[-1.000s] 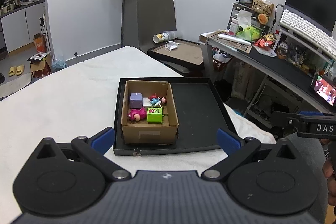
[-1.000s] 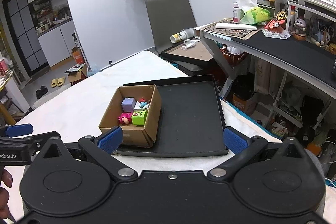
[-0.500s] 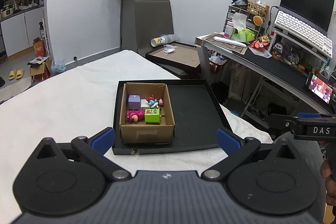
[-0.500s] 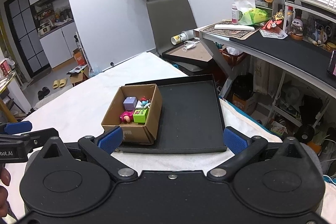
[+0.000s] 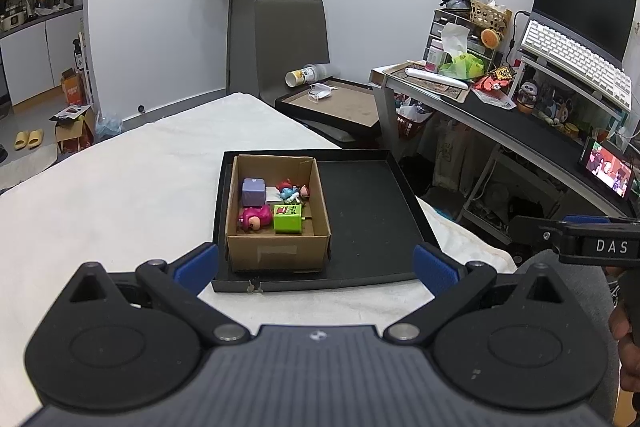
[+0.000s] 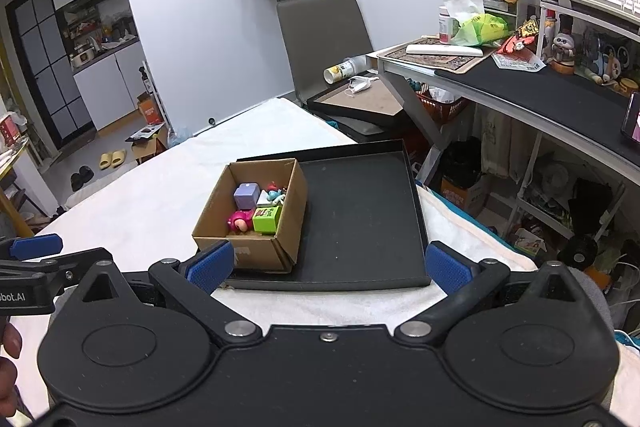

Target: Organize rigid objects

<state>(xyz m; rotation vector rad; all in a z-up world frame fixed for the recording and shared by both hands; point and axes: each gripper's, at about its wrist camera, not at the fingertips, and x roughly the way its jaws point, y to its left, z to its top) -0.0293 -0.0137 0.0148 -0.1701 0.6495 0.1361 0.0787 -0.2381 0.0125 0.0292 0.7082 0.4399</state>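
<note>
A cardboard box (image 5: 276, 255) (image 6: 256, 253) stands in the left part of a black tray (image 5: 372, 219) (image 6: 360, 223) on the white-covered table. Inside it lie a purple cube (image 5: 253, 191) (image 6: 245, 195), a pink figure (image 5: 253, 219) (image 6: 239, 220), a green box (image 5: 287, 218) (image 6: 265, 219) and small blue-and-red figures (image 5: 291, 190) (image 6: 275, 194). My left gripper (image 5: 316, 267) is open and empty, held back above the tray's near edge. My right gripper (image 6: 327, 267) is open and empty, also near that edge. Each gripper shows at the other view's side.
A grey chair (image 5: 292, 43) and a second tray (image 5: 336, 103) with a mask stand behind the table. A cluttered desk (image 5: 520, 123) with keyboard, tissues and toys runs along the right. The table's right edge drops off beside the tray.
Both grippers have drawn back and risen a little, so the tray and box look smaller and farther. Both stay open and empty.
</note>
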